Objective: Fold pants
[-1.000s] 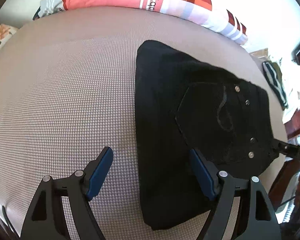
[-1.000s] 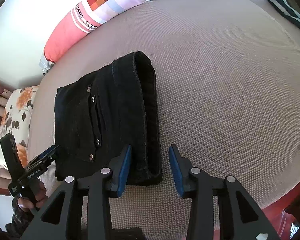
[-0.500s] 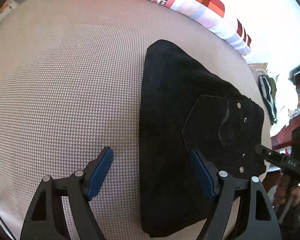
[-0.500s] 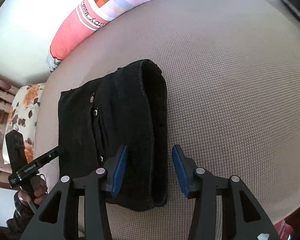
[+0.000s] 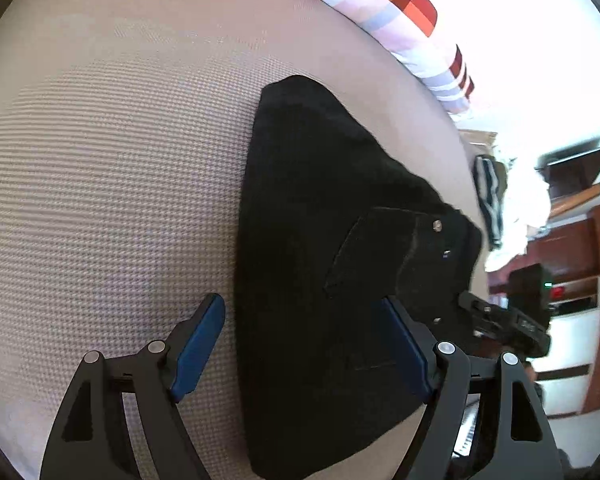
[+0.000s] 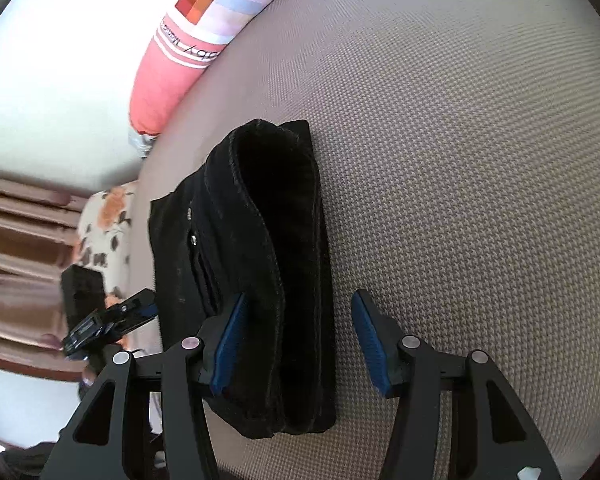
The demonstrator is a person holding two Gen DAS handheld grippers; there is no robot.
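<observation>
My left hand-held gripper is released, its blue-padded fingers spread wide and grasping nothing. The left pad hangs over bare bed cover; the right pad sits over the dark cloth. I cannot tell whether either pad touches what is below it.

My right hand-held gripper is also released and empty, its jaws spread. Its left pad lies against the near end of the folded stack, while its right pad hangs over the bed cover just beside the stack.

Between and ahead of both grippers lie the black pants, folded into a thick, compact rectangle that rests flat on the bed. From the right wrist view, the pants show stacked layers with a rounded fold along the right side, and small metal rivets near a pocket on top.

The bed is covered in a beige, finely checked fabric. Along its far edge lies a long bolster pillow, coral pink with white stripes and a panel of coloured squares. A floral cushion sits at the bed's left edge in the right wrist view.
</observation>
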